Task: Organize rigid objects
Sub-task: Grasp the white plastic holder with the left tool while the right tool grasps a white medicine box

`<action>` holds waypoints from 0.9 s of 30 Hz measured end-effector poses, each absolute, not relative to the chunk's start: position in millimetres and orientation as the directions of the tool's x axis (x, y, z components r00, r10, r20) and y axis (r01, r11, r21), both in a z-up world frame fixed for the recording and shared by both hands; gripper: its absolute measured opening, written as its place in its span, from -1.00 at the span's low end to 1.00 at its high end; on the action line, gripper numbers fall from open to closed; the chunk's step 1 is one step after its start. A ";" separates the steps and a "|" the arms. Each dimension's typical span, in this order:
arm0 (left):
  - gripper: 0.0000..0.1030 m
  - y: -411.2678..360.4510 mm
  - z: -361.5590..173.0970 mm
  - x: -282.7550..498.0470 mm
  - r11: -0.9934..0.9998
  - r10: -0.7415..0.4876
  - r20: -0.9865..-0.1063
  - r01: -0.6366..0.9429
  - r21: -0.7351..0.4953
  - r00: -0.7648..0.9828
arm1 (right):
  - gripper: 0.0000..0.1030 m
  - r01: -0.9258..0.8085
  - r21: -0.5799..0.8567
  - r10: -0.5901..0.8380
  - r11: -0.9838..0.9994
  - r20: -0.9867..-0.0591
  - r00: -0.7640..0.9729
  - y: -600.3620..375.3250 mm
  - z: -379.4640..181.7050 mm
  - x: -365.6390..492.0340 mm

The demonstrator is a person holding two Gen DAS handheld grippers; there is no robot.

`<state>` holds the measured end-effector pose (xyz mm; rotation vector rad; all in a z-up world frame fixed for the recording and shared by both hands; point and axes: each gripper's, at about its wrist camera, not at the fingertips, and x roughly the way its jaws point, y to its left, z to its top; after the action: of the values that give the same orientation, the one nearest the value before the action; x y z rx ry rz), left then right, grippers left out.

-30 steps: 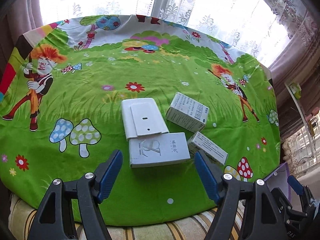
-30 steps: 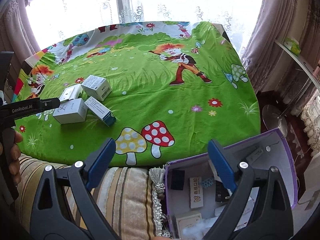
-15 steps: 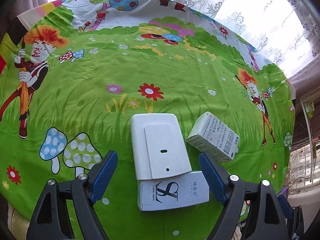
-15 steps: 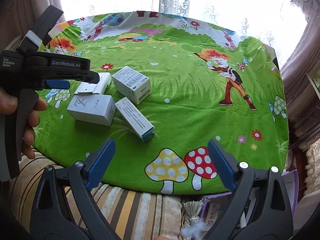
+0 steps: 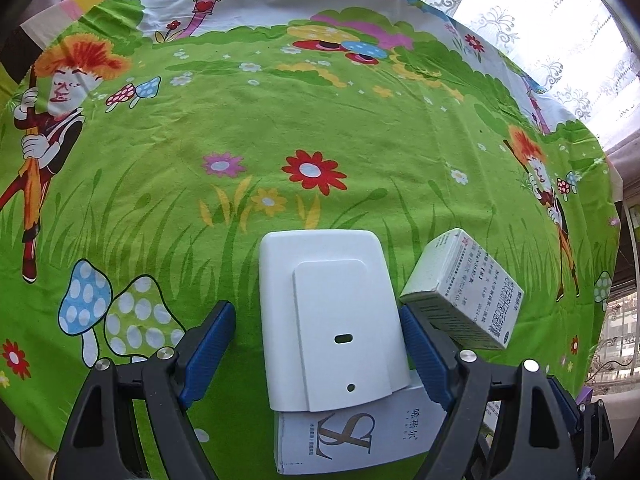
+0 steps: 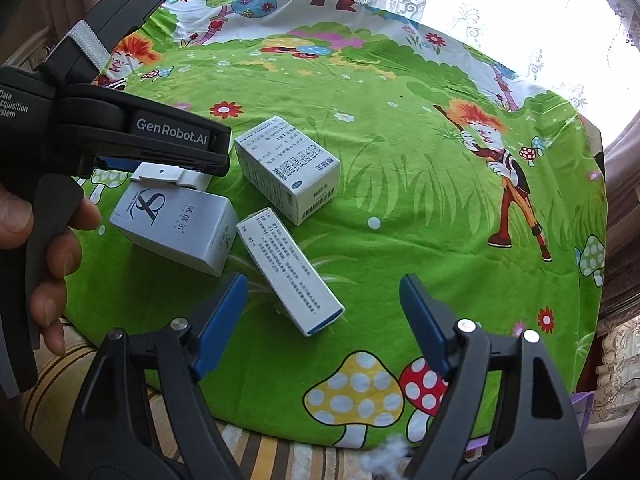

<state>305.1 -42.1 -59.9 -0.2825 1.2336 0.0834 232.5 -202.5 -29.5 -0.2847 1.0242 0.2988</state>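
Observation:
A flat white plastic device [image 5: 332, 320] lies on the green cartoon cloth, its near end resting on a white logo box [image 5: 352, 440]. My left gripper [image 5: 318, 340] is open with a blue finger on each side of the device, the right finger near its edge. A white medicine box [image 5: 460, 292] lies just right of it. In the right wrist view the logo box [image 6: 176, 224], the medicine box [image 6: 288, 168] and a long narrow box [image 6: 288, 272] lie together. My right gripper [image 6: 324, 320] is open and empty, just short of the long box.
The round table's cloth [image 6: 400, 160] stretches far and right of the boxes. A striped cushion [image 6: 260, 452] lies under the table's near edge. A purple box corner [image 6: 580, 412] shows at the lower right. Lace curtains hang behind.
My left gripper has moved forward and down so its fingers now straddle the white device. My right gripper has swung left and forward towards the long narrow box.

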 end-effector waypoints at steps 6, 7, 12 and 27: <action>0.25 -41.5 -57.1 304.8 0.968 -0.085 -0.928 -0.190 -0.163 0.362 | -0.06 -0.395 -0.073 0.122 0.916 -0.886 0.447 -197.8 -41.9 237.1; 0.25 -41.7 -57.0 304.1 0.970 -0.083 -0.926 -0.184 -0.160 0.367 | -0.20 -0.400 -0.076 0.121 0.913 -0.888 0.444 -196.4 -43.5 236.9; 0.25 -41.2 -51.1 296.9 0.972 -0.059 -0.910 -0.184 -0.146 0.410 | -0.43 -0.386 -0.071 0.122 0.920 -0.883 0.453 -199.2 -42.7 235.5; 0.25 -48.0 -10.5 261.0 0.981 -0.028 -0.846 -0.146 -0.124 0.532 | -0.44 -0.349 -0.030 0.154 0.937 -0.860 0.487 -213.4 -19.2 207.8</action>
<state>261.0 -48.0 -10.5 -0.1885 1.0087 0.0709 207.8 -213.4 -19.2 -0.2120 1.0191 0.3086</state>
